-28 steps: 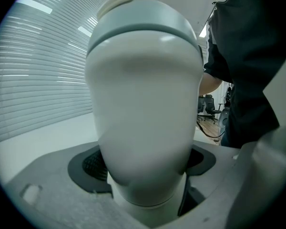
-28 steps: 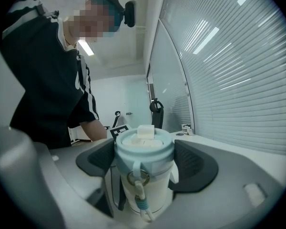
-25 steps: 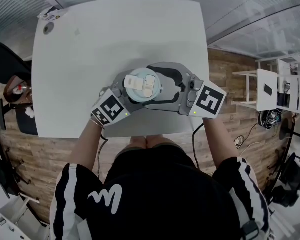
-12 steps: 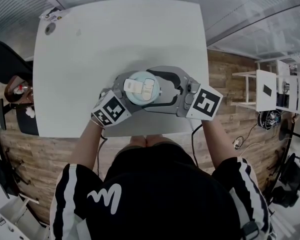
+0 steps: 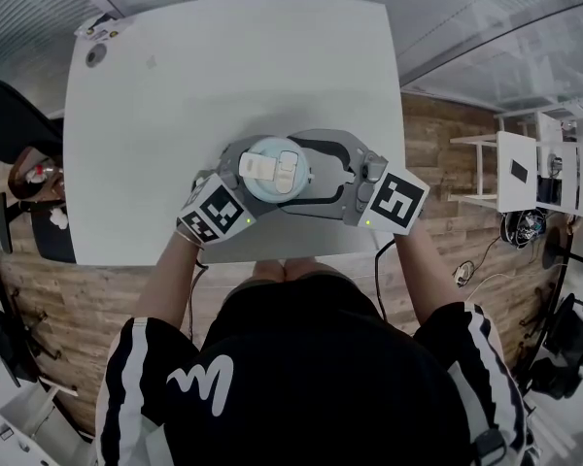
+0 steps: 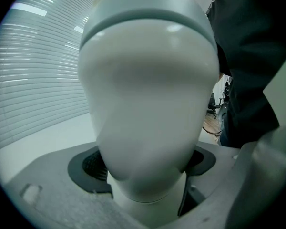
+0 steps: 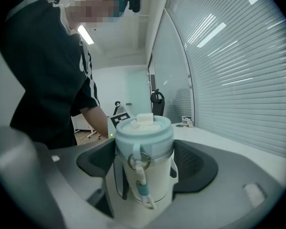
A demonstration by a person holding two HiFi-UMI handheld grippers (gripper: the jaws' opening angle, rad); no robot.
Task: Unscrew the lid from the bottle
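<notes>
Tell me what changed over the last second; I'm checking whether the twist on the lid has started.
The right gripper, closed round the lid, swung slightly, its marker cube sliding toward the person; any turn of the lid is too small to see. Nothing taken or let go. The left gripper clamps the bottle as before, on the same spot of the table.

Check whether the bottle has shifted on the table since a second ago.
No. The bottle, lid on, stands at the same spot by the table's near edge.
</notes>
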